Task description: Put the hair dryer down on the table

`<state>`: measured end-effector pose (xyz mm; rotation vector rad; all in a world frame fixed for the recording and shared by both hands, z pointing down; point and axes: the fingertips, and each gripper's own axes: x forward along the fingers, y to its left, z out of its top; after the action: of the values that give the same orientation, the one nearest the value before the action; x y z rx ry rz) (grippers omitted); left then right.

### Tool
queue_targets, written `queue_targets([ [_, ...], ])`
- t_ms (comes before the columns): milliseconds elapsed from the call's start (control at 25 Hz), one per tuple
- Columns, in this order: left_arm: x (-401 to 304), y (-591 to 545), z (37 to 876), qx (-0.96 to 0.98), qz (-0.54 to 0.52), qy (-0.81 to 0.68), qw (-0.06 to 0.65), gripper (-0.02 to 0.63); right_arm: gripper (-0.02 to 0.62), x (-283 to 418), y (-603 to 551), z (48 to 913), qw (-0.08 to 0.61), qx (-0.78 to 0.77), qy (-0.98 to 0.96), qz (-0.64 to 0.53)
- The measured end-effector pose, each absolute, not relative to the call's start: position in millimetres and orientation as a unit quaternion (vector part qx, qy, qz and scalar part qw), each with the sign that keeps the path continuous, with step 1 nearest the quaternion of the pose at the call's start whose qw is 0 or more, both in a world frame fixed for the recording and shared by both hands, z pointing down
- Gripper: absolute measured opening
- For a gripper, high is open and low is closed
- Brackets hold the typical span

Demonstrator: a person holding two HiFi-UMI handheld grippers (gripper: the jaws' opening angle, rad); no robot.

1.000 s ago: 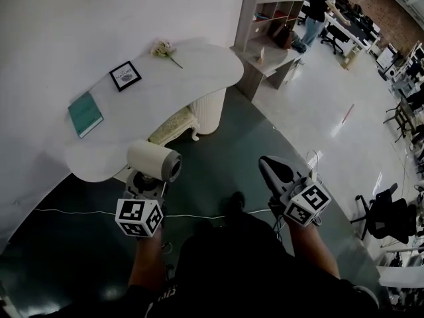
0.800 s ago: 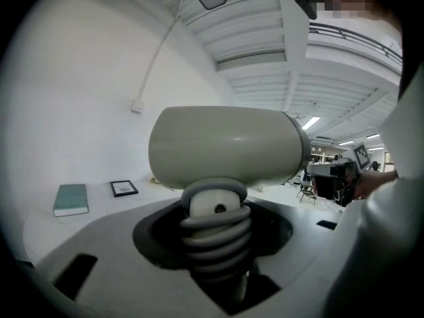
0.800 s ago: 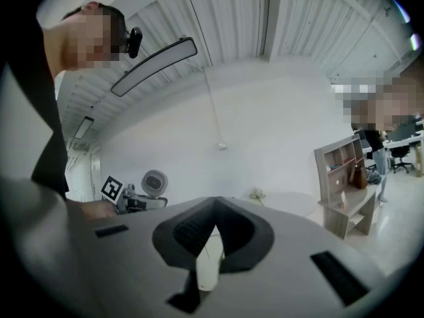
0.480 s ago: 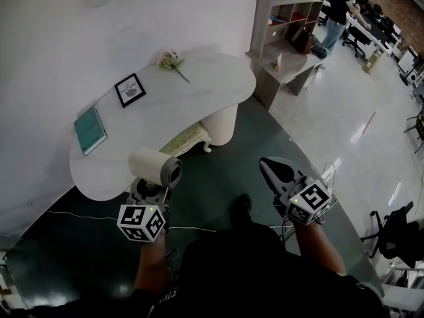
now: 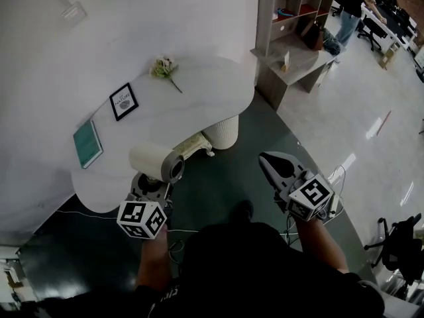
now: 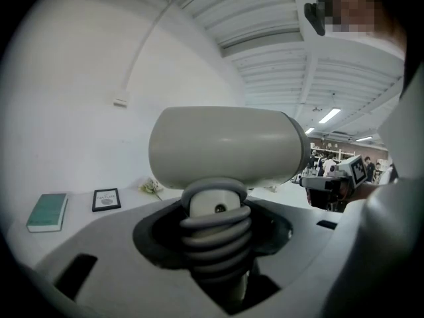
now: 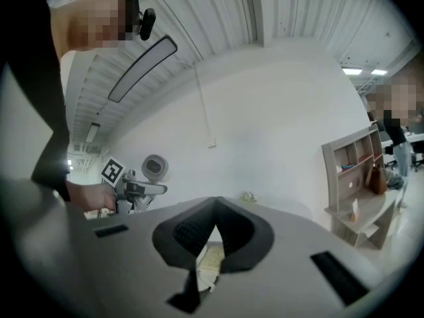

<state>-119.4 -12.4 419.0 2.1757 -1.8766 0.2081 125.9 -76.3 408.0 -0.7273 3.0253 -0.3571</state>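
Observation:
A cream hair dryer with a ribbed grey handle stands upright in my left gripper, which is shut on the handle. It hangs in the air at the near edge of the white curved table. In the left gripper view the dryer's barrel lies crosswise above the jaws, and the left gripper clamps the ribbed handle. My right gripper is held over the dark floor, shut and empty. Seen from the right gripper, the hair dryer is off to the left.
On the table lie a teal book, a framed picture and a small bunch of flowers. An ornate stool sits under the table. A shelf desk stands at the right, with a person behind it. A cable crosses the floor.
The table has come closer in the head view and the hair dryer now overlaps its near edge. Both grippers keep the same hold and spacing.

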Motion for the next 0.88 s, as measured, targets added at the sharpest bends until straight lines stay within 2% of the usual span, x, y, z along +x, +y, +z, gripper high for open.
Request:
queue_targets([
  [120, -110, -30, 415, 0.746, 0.067, -0.65, 0.13, 0.212, 0.006, 137, -91, 398, 0.041, -0.228, 0.964, -0.127],
  [360, -89, -57, 416, 0.753, 0.07, -0.642, 0.129, 0.212, 0.006, 158, -103, 404, 0.049, -0.234, 0.961, -0.137],
  [600, -88, -91, 421, 0.761, 0.069, -0.632, 0.129, 0.212, 0.006, 155, -127, 412, 0.03, -0.238, 0.96, -0.142],
  [880, -116, -141, 434, 0.761, 0.065, -0.632, 0.129, 0.212, 0.006, 118, -174, 409, 0.009, -0.23, 0.964, -0.136],
])
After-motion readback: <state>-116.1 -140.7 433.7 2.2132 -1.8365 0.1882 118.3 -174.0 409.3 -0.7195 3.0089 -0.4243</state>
